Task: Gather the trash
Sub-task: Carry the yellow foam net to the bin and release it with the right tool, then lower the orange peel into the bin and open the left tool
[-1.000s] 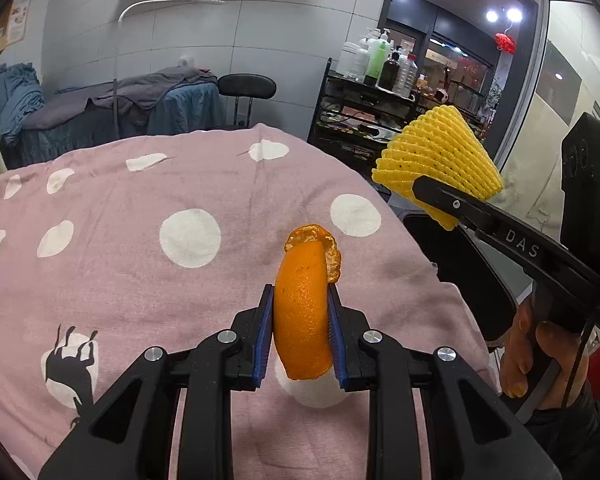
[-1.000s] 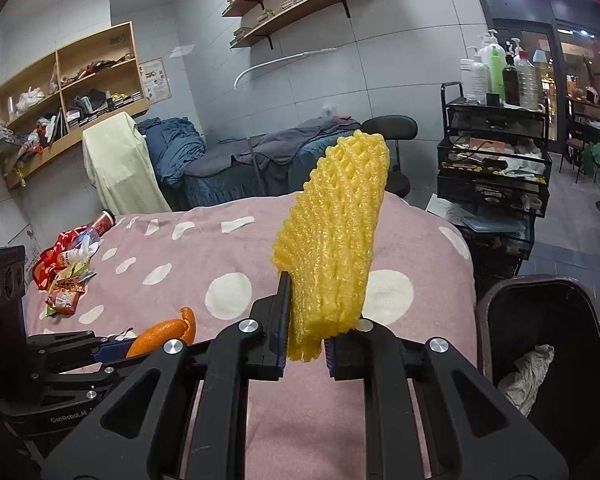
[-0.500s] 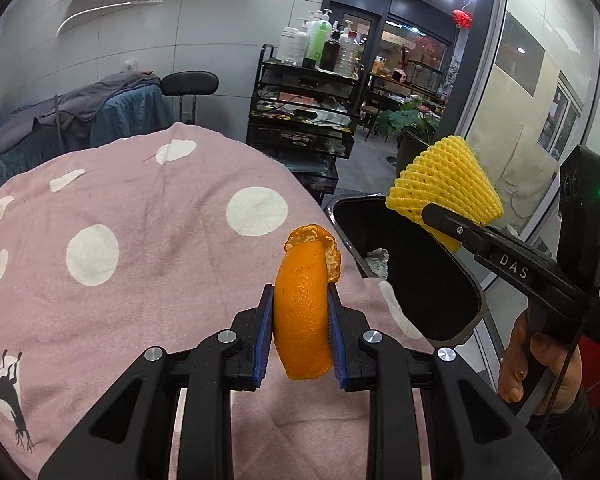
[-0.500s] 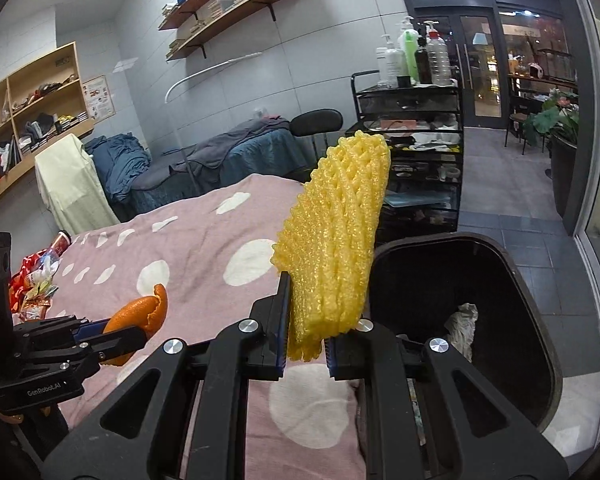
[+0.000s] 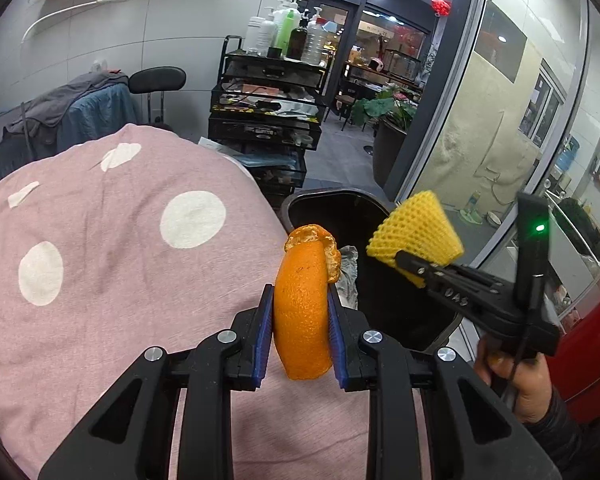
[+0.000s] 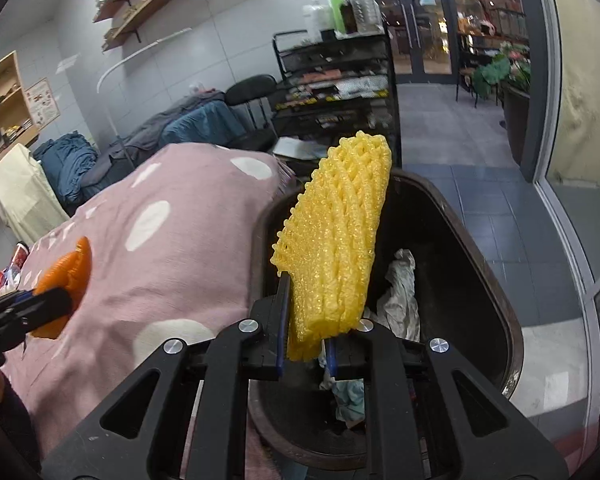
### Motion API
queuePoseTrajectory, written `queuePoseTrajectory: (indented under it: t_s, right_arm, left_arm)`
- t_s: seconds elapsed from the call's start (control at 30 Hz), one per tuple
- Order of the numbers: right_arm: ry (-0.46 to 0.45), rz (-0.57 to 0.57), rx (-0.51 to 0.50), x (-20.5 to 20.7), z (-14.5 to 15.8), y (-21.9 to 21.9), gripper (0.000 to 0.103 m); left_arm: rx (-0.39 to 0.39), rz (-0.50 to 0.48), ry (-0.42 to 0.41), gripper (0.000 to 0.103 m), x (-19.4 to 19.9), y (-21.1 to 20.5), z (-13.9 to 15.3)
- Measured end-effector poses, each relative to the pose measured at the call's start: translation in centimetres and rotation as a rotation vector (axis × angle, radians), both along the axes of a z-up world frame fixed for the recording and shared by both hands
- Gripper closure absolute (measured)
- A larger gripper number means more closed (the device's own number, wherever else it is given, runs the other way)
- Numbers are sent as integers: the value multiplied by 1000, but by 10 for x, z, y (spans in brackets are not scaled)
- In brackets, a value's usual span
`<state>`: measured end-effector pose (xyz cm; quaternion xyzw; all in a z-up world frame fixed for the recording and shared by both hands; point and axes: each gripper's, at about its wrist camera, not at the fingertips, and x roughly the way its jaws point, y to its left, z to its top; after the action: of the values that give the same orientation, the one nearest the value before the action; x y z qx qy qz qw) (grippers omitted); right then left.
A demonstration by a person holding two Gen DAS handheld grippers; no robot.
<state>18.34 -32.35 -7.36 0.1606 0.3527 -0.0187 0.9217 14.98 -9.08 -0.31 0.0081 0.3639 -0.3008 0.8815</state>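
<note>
My left gripper [image 5: 300, 336] is shut on a piece of orange peel [image 5: 302, 308], held over the edge of the pink spotted blanket [image 5: 112, 248]. My right gripper [image 6: 306, 344] is shut on a yellow foam fruit net [image 6: 336, 240], which hangs above the open black trash bin [image 6: 496, 280]. The bin holds crumpled white paper [image 6: 400, 292] and other scraps. In the left wrist view the foam net [image 5: 416, 236] and the right gripper [image 5: 408, 260] sit over the bin [image 5: 324, 204], with a hand [image 5: 520, 384] on the handle. In the right wrist view the orange peel [image 6: 68, 276] shows at far left.
A black wire cart [image 5: 268, 112] with bottles stands behind the bin. A black stool [image 5: 156, 80] and a covered bed [image 5: 60, 112] lie further back. A glass door [image 5: 500, 120] is to the right. Wrappers [image 6: 4, 280] lie at the blanket's far left.
Both grippers swung right, from over the blanket toward the bin. The right one came down, so the foam net now hangs above the bin's opening. Both grips stayed closed.
</note>
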Motion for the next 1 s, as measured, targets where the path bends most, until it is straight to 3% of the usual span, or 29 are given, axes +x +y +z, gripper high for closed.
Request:
queuePoseTrajectory:
  t_s: [0.07, 0.17, 0.37, 0.67, 1.0]
  right_arm:
    - [37, -9, 11, 4, -12, -3, 81]
    - [42, -32, 32, 3, -21, -7, 26]
    - [40, -74, 23, -5, -26, -15, 25]
    - [-32, -210, -63, -26, -11, -34, 9]
    - [-58, -333, -53, -48, -1, -69, 7]
  left_arm:
    - [-1, -10, 5, 78, 1, -5, -1]
    - [5, -26, 18, 78, 3, -15, -5]
    - [30, -66, 37, 78, 7, -35, -10]
    - [80, -134, 76, 78, 16, -78, -16]
    - [160, -192, 103, 78, 24, -124, -28]
